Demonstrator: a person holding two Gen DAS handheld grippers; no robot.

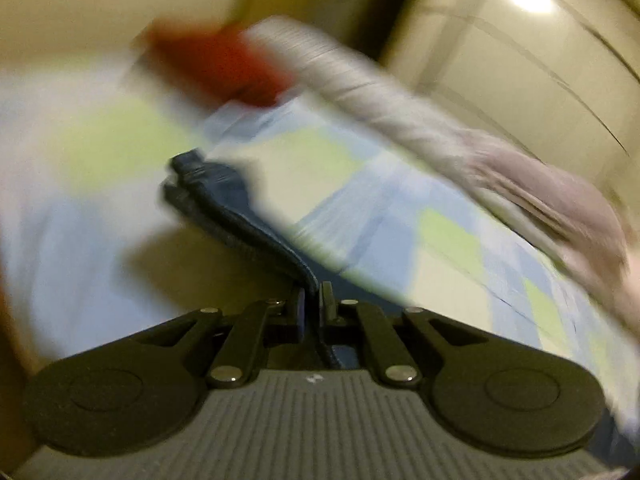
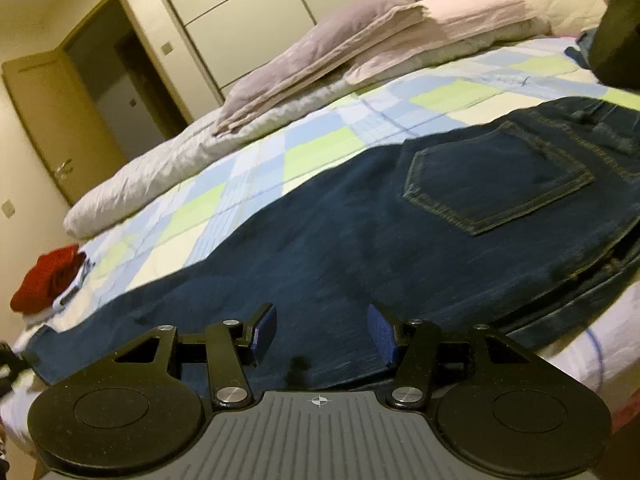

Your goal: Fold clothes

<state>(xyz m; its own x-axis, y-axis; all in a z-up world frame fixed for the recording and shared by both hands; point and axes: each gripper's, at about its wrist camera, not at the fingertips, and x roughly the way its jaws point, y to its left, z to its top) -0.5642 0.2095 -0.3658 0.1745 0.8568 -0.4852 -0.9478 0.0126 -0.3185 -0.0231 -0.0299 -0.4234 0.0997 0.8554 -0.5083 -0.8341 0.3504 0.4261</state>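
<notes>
left gripper [image 1: 313, 308] clamps jeans [image 2: 360, 232] hem | right gripper [image 2: 322, 334] spread, empty | checked bedspread [image 2: 224, 184], wardrobe [image 2: 248, 12]

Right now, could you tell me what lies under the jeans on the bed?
The jeans lie flat on a checked quilt of blue, green and white squares. The quilt beneath the denim is covered, so anything there cannot be seen.

Bed cover [image 2: 304, 148]: blue, green and white checks.
Pillows [image 2: 320, 52]: lilac, stacked on white duvet [image 2: 168, 176].
Door [image 2: 48, 120]: open.
Wardrobe [image 2: 248, 12]: shut.
</notes>
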